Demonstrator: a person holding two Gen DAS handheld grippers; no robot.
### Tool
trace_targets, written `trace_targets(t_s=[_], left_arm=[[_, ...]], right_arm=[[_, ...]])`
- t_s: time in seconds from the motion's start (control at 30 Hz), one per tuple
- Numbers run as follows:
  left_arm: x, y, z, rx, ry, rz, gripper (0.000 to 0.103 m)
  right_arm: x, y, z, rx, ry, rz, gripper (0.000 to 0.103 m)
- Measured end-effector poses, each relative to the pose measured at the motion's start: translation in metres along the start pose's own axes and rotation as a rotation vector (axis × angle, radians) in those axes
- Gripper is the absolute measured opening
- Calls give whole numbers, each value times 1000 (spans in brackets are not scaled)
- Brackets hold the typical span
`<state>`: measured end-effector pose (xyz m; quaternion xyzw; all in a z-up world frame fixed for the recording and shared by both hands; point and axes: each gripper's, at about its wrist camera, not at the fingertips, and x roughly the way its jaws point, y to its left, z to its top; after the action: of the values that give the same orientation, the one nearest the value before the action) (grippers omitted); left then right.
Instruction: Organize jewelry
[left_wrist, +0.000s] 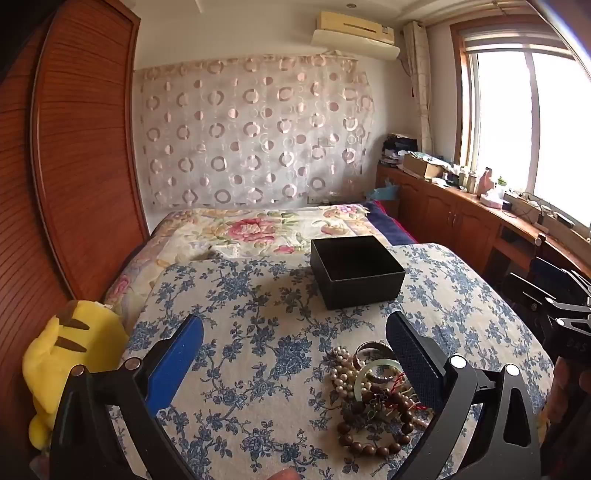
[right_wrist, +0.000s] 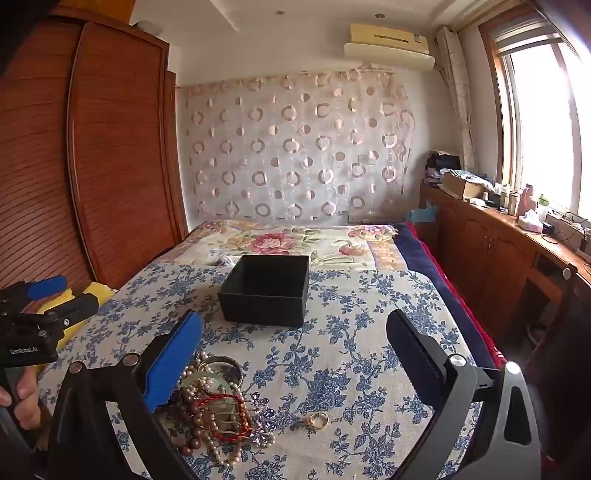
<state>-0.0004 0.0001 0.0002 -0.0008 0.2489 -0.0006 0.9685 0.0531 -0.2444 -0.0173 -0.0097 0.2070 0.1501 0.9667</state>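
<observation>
A pile of jewelry (left_wrist: 373, 398) lies on the blue-flowered cloth (left_wrist: 258, 332): pearl strands, brown wooden beads, a jade bangle, a red cord. In the right wrist view the pile (right_wrist: 218, 406) also shows a purple flower brooch (right_wrist: 264, 417) and a gold ring (right_wrist: 319, 420) to its right. An open, empty black box (left_wrist: 356, 271) (right_wrist: 267, 291) stands farther back. My left gripper (left_wrist: 295, 354) is open and empty, its right finger beside the pile. My right gripper (right_wrist: 295, 354) is open and empty, its left finger over the pile's edge.
A yellow plush toy (left_wrist: 70, 354) sits at the left edge of the bed. A wooden wardrobe (left_wrist: 85, 147) stands on the left. A wooden counter (right_wrist: 517, 236) with clutter runs under the window on the right. A floral quilt (right_wrist: 295, 240) lies behind the box.
</observation>
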Motion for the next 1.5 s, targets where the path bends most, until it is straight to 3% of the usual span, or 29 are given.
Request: trace_targets(t_s=[1.5], left_arm=[[-4, -9, 5, 1, -8, -5, 96]], right_arm=[[-1, 4, 5, 6, -5, 4, 101]])
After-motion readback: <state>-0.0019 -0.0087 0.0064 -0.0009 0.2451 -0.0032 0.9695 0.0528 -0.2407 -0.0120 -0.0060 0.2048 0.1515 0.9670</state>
